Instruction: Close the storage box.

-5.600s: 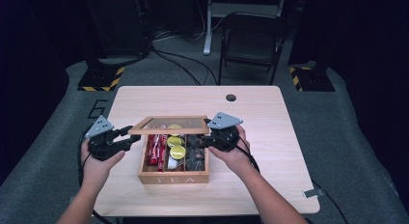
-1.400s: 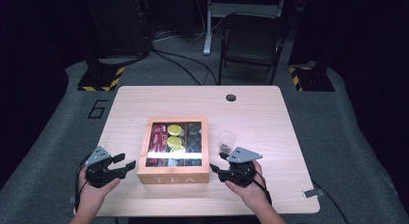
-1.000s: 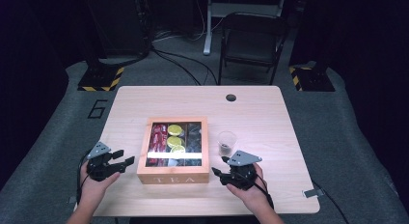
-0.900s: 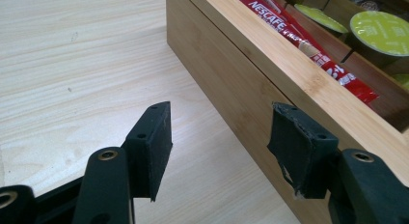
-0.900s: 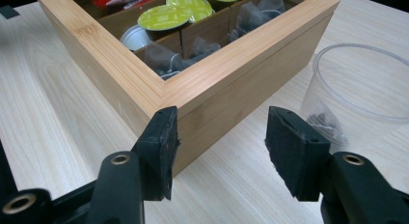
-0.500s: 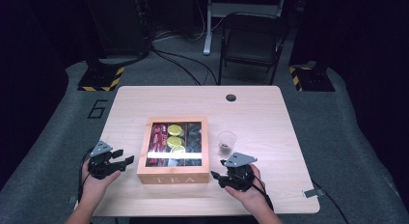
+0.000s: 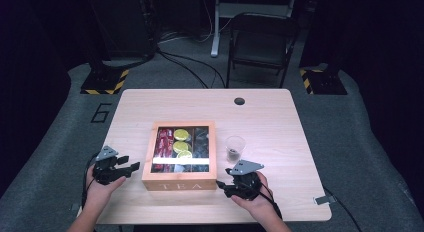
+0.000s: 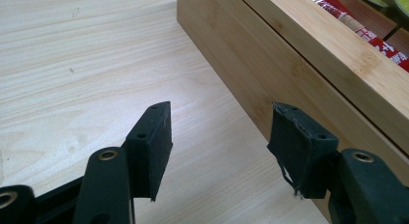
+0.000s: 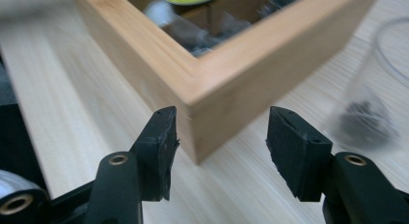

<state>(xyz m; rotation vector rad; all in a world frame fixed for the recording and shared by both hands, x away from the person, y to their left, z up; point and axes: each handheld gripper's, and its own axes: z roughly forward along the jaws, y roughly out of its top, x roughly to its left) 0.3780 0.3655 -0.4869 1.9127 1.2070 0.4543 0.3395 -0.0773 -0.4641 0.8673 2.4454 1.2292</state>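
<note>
A wooden tea box (image 7: 179, 178) marked TEA stands in the middle of the table, its glass lid down over red, yellow and dark packets. My left gripper (image 7: 127, 163) rests open just left of the box's front corner, nothing between its jaws; in the left gripper view the gripper (image 8: 222, 122) points along the box's side wall (image 8: 299, 60). My right gripper (image 7: 223, 187) is open at the box's front right corner. In the right gripper view that gripper (image 9: 222, 120) has the corner of the box (image 9: 226, 84) just ahead of its jaws, untouched.
A clear plastic cup (image 7: 234, 148) with something dark at its bottom stands right of the box, blurred in the right gripper view (image 9: 371, 108). The table (image 7: 280, 122) has a round cable hole (image 7: 239, 101) at the back. A folding chair (image 7: 261, 42) stands behind it.
Several seconds ago both grippers were up at the box's raised lid; now the lid is down and both hands lie lower, near the front edge. In the last second they barely shifted.
</note>
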